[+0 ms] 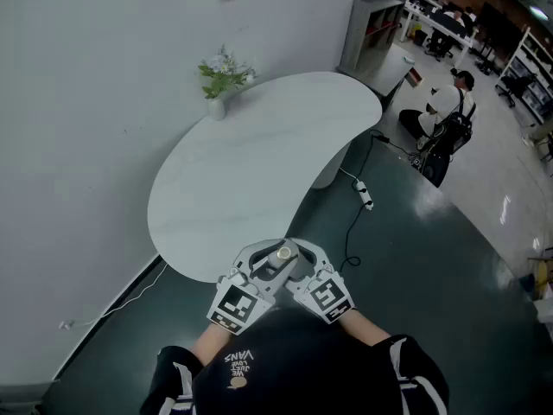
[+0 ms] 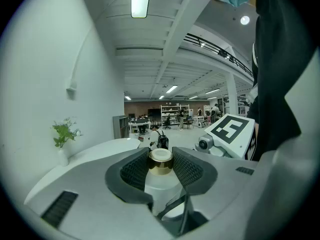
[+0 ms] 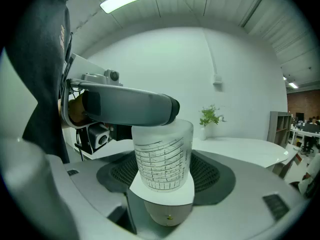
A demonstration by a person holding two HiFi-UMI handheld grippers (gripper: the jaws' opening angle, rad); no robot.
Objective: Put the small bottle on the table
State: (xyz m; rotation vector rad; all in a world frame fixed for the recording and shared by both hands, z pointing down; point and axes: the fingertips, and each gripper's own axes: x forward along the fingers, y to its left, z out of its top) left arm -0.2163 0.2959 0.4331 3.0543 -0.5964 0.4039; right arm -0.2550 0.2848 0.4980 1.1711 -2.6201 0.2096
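The small bottle (image 1: 282, 253) has a frosted body with printed lines (image 3: 162, 156) and a gold cap (image 2: 160, 160). It hangs upright just over the front edge of the white table (image 1: 259, 171). My left gripper (image 1: 252, 271) is shut on the cap and neck, with its dark pads (image 2: 136, 171) on both sides. My right gripper (image 1: 309, 268) holds the body lower down; the body fills the space between its pads (image 3: 207, 174) with no gap showing. In the right gripper view, one jaw of the left gripper (image 3: 125, 106) crosses above the bottle.
A small vase with a green plant (image 1: 220, 80) stands at the table's far left edge by the wall. A power strip and cable (image 1: 363, 195) lie on the dark floor to the right. A person (image 1: 445, 119) sits farther back by shelves and desks.
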